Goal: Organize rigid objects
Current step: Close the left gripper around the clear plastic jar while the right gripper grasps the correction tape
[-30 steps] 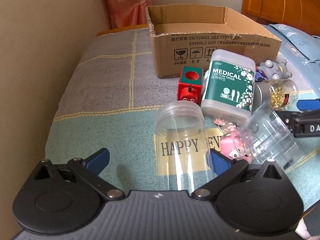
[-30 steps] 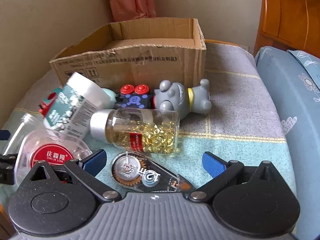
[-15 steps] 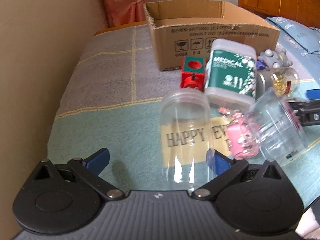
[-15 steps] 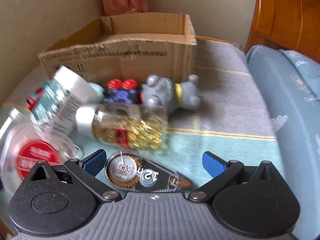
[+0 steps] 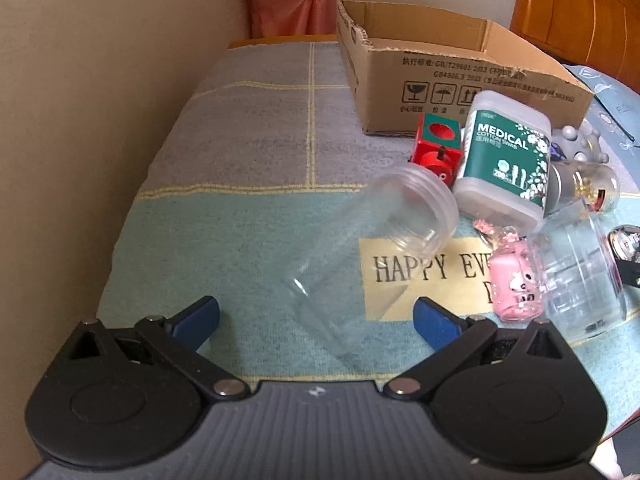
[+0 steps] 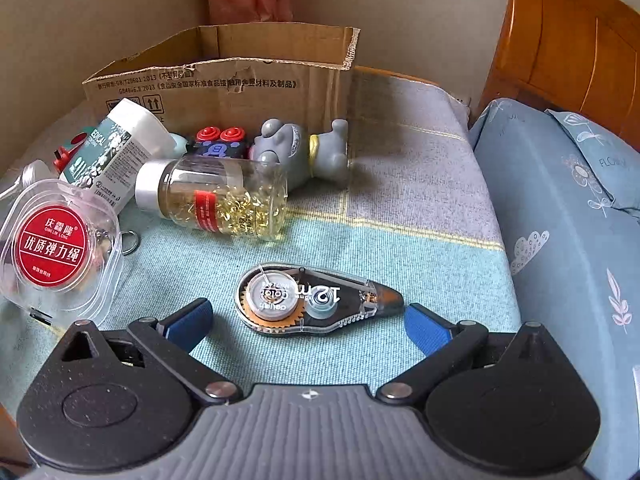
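A clear empty plastic jar lies on its side on the blanket, its base between the fingers of my open left gripper. A correction tape dispenser lies flat between the fingers of my open right gripper. An open cardboard box stands at the back; it also shows in the right wrist view. Neither gripper touches anything.
A cotton swab box, red cube toy, pink keychain, clear lidded box, capsule bottle, grey hippo toy and game toy lie before the cardboard box. A wall stands left, a pillow right.
The left gripper has shifted left and turned, so the clear jar now lies diagonally ahead. The right gripper has moved up a little; the tape dispenser sits further forward between its fingers.
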Motion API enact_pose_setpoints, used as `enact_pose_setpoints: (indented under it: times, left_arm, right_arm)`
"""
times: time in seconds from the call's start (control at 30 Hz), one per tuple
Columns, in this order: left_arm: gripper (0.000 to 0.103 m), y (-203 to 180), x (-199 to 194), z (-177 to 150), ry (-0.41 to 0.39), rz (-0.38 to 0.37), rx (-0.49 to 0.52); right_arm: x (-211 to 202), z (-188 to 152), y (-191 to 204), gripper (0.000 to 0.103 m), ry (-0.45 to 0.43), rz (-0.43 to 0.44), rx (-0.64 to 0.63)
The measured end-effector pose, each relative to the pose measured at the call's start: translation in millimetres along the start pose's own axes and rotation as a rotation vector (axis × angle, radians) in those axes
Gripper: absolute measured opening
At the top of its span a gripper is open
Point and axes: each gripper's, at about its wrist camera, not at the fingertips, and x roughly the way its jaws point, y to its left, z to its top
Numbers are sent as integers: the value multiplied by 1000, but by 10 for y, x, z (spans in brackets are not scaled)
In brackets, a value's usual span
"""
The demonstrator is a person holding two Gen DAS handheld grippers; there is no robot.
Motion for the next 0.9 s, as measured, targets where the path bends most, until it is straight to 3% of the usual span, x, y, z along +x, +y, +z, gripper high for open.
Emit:
enact_pose_setpoints:
  times: [0.23, 0.47, 0.73, 0.9]
  left_arm:
    - [102, 195, -13, -7, -5, 97, -29]
    - [102, -16, 13, -3, 31, -12, -40]
    - [102, -106, -6, -102, -28, 37, -98]
    - [102, -256, -28, -9, -76, 16, -96]
  right_arm:
    - [-29, -26, -121, 103, -14, 7, 8]
    - [-43, -64, -118, 103, -32, 15, -4]
    - [-71, -106, -133, 103, -66, 30, -20]
    - [-68, -121, -143, 103, -87, 48, -40]
